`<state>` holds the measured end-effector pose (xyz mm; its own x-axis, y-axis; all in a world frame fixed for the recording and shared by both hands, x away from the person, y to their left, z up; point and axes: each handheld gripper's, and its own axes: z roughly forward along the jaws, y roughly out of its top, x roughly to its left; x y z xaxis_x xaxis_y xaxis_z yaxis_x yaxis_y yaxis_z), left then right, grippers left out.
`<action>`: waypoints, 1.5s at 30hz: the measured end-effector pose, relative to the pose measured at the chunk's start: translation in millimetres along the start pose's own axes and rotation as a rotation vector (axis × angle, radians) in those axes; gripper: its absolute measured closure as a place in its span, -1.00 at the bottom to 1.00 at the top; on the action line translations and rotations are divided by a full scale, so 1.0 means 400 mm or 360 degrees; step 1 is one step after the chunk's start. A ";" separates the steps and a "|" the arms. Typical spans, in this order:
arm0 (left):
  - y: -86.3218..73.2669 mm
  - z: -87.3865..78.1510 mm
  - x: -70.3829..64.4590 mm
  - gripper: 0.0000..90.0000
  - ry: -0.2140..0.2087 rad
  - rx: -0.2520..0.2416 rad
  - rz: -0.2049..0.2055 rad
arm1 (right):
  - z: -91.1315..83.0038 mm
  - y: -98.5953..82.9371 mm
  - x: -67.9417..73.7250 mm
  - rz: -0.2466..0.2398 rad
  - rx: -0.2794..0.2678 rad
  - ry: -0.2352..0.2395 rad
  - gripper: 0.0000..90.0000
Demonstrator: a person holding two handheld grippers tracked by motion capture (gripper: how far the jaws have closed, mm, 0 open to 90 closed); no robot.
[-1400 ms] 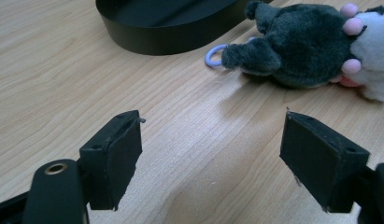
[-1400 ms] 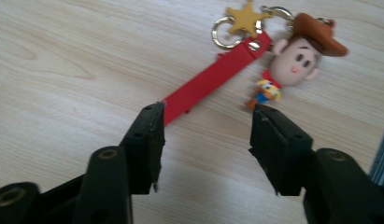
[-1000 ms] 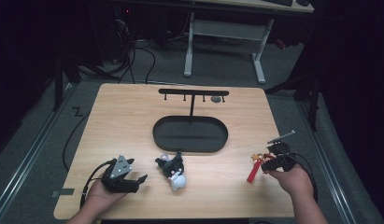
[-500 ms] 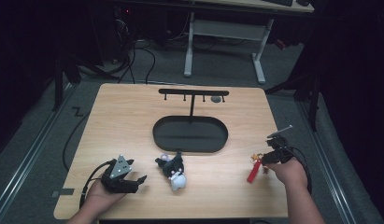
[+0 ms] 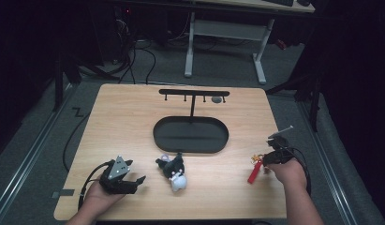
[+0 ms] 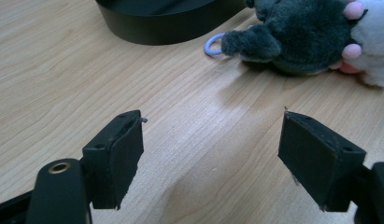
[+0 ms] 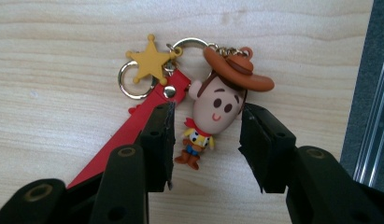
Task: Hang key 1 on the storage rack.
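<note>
On the pale wooden table (image 5: 134,117), near its right edge, lies my light cowboy-figure keychain with red strap (image 7: 213,109). My right gripper (image 7: 206,135) straddles its hard, slippery head, jaws apart; I'd pinch there. My left gripper (image 6: 210,154) idles with jaws wide.

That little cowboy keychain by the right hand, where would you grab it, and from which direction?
Probably by the cowboy figure's head, coming straight down from above. The keychain lies flat on the table, and the head is its bulkiest, roundest part, so it gives the pads something to squeeze. The right gripper already has its jaws open on either side of the head. The red strap and star charm lie too flat.
</note>
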<state>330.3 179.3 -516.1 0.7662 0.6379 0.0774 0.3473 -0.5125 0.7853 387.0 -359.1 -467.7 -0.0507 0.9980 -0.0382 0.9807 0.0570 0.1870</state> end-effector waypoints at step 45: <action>0.000 0.001 -0.010 -0.44 -0.0027 0.0024 0.0023 | 0.051 0.001 -0.020 -0.0072 -0.0038 0.0101 0.40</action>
<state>327.5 176.7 -516.7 0.7800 0.6208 0.0781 0.3444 -0.5302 0.7747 391.8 -367.7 -487.3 -0.1075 0.9941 0.0150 0.9723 0.1020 0.2102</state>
